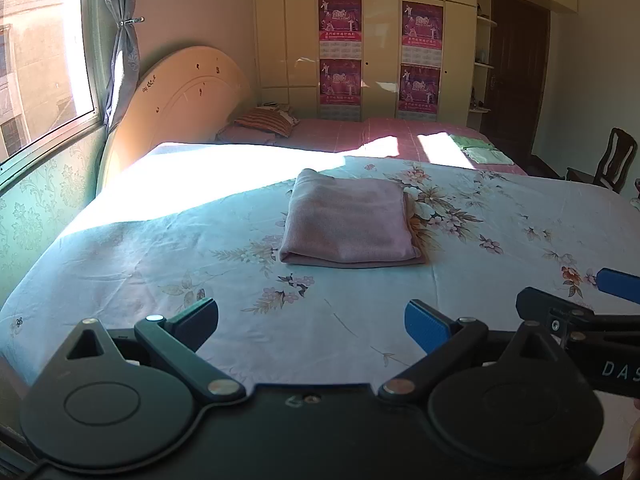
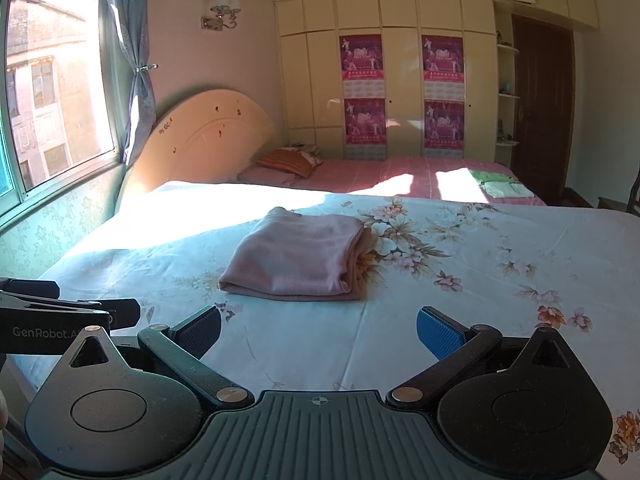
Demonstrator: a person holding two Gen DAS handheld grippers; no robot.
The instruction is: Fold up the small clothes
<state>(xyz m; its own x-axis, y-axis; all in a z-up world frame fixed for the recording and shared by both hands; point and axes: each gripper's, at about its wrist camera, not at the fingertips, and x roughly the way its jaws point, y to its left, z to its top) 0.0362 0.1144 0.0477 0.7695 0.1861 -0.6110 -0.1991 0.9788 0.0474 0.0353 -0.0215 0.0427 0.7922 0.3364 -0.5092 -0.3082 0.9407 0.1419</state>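
Observation:
A pink garment [image 1: 350, 222] lies folded into a neat rectangle on the floral sheet [image 1: 160, 248] of the bed. It also shows in the right wrist view [image 2: 294, 258]. My left gripper [image 1: 312, 322] is open and empty, held back from the garment near the bed's front edge. My right gripper [image 2: 318, 332] is open and empty too, also short of the garment. The right gripper shows at the right edge of the left wrist view [image 1: 580, 300]. The left gripper shows at the left edge of the right wrist view [image 2: 72, 312].
A second bed with a pink cover [image 1: 360, 132] stands behind, with a striped pillow [image 1: 266, 120] and folded green cloths [image 1: 480, 148]. A curved headboard [image 1: 176, 100] and window [image 1: 36, 60] are at left, wardrobes [image 1: 380, 40] at the back, a chair [image 1: 612, 160] at right.

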